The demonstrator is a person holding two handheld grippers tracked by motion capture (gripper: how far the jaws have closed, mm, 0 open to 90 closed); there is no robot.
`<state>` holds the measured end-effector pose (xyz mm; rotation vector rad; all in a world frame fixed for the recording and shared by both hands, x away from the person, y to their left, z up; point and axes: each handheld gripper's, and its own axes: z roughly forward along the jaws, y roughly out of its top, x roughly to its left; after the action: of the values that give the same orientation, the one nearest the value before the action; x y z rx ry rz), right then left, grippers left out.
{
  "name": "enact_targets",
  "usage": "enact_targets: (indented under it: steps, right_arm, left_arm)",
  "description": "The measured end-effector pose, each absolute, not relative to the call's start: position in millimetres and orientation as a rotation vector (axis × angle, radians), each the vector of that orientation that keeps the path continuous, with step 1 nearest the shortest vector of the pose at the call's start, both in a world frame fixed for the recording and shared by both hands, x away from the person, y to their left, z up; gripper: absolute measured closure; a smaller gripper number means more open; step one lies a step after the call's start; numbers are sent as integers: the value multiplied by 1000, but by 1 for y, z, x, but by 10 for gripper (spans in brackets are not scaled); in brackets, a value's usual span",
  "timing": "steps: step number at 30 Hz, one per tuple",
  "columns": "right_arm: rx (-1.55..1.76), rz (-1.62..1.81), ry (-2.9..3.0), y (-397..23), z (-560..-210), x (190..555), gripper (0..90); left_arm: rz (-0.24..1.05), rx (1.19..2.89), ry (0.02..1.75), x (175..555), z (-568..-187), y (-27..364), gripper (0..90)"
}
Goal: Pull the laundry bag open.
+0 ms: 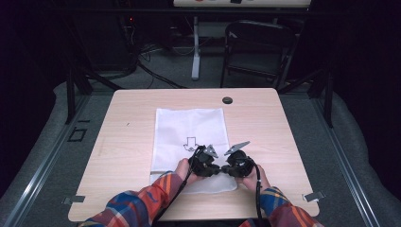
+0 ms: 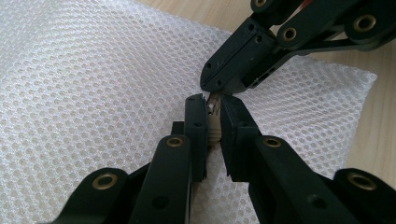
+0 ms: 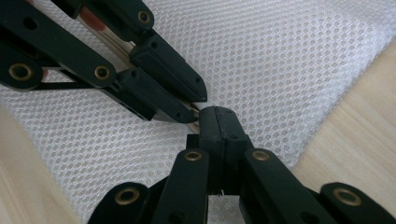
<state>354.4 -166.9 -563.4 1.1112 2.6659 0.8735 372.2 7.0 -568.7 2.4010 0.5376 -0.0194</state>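
Note:
A white mesh bag [image 1: 189, 127] lies flat on the wooden table [image 1: 127, 142], with a dark outline arrow [image 1: 190, 141] printed on it. Both grippers meet tip to tip over the bag's near end. My left gripper [image 2: 213, 106] [image 1: 216, 169] is shut on a small beige piece [image 2: 214, 128] of the bag that has a bit of metal at its top. My right gripper [image 3: 217, 115] [image 1: 225, 169] has its jaws pressed together, touching the left one's tips. Whether it pinches anything is hidden. The mesh [image 2: 93, 93] [image 3: 289, 56] spreads under both.
A black round grommet [image 1: 227, 100] sits near the table's far edge. Beyond the table stand a black folding chair [image 1: 257, 47] and a white desk leg [image 1: 196, 52], with cables on the floor. Bare wood lies left and right of the bag.

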Motion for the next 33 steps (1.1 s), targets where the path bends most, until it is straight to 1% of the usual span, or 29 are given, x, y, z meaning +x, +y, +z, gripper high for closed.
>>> enact_targets:
  steps: [7,18,28,33]
  right_arm:
    - [1108,872,2664,-166,-564,354,900]
    - [1129,887,2660,-167,-564,354,900]
    - [1125,882,2666,-167,-564,355,900]
    - [1123,857,2670,-166,-563,355,900]
  left_arm:
    - [4,2416,505,372,-568,7,817]
    - [-13,2410,502,373,-568,10,818]
    - [-26,2418,510,375,-566,23,818]
    - [-26,2423,503,375,-565,23,817]
